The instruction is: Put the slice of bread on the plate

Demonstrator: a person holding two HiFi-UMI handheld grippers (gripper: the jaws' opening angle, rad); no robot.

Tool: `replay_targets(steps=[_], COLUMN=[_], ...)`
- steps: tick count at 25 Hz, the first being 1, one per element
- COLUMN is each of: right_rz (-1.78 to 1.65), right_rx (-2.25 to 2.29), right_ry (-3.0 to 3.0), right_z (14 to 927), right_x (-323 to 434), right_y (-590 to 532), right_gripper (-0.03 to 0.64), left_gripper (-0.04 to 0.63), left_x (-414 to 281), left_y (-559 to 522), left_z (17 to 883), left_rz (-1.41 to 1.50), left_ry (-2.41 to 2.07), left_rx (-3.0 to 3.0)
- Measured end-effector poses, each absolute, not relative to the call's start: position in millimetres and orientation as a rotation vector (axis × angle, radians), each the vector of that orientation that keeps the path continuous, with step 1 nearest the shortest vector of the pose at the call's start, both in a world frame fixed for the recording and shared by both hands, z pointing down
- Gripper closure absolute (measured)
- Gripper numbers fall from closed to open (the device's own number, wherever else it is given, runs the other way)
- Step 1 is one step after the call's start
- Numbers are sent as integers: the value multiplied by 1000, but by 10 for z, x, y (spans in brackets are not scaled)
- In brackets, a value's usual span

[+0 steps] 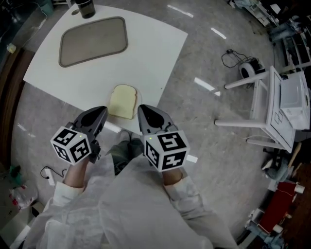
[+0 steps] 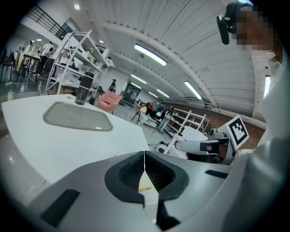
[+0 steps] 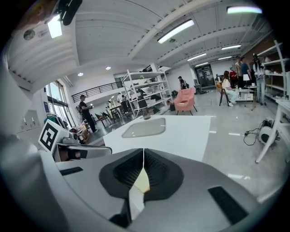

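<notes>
The left grey two-jaw gripper [image 1: 101,113] and the right grey two-jaw gripper [image 1: 144,112] each have jaws pressed together on nothing. The pale slice of bread [image 1: 122,101] lies at the white table's [image 1: 150,53] near edge, between their tips and seemingly untouched. The grey rounded-rectangular plate [image 1: 93,40] sits well beyond.

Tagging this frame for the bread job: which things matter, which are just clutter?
Job:
bread, on the table edge
plate, empty
left gripper, shut, empty
right gripper, shut, empty

Lying about:
dark bottle beyond the plate
cable reel on the floor
white rack
</notes>
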State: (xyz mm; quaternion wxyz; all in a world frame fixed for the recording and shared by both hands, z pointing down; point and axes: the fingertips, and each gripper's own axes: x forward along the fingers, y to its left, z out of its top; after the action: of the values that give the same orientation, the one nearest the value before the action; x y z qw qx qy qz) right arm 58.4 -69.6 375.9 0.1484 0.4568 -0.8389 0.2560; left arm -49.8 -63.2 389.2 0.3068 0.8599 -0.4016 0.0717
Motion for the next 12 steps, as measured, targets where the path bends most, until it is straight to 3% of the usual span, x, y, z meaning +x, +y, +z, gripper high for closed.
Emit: replay_targets(steps=[12], right_rz=[826], right_rx=[1296], right_ry=[-2322], right_z=[4137], right_x=[605], right_y=[-872], right_gripper=[600], left_gripper=[584], left_x=[-548], left_y=[-874], left_z=[4225], left_rz=[311], left_ry=[-1039], left_rx=[2218])
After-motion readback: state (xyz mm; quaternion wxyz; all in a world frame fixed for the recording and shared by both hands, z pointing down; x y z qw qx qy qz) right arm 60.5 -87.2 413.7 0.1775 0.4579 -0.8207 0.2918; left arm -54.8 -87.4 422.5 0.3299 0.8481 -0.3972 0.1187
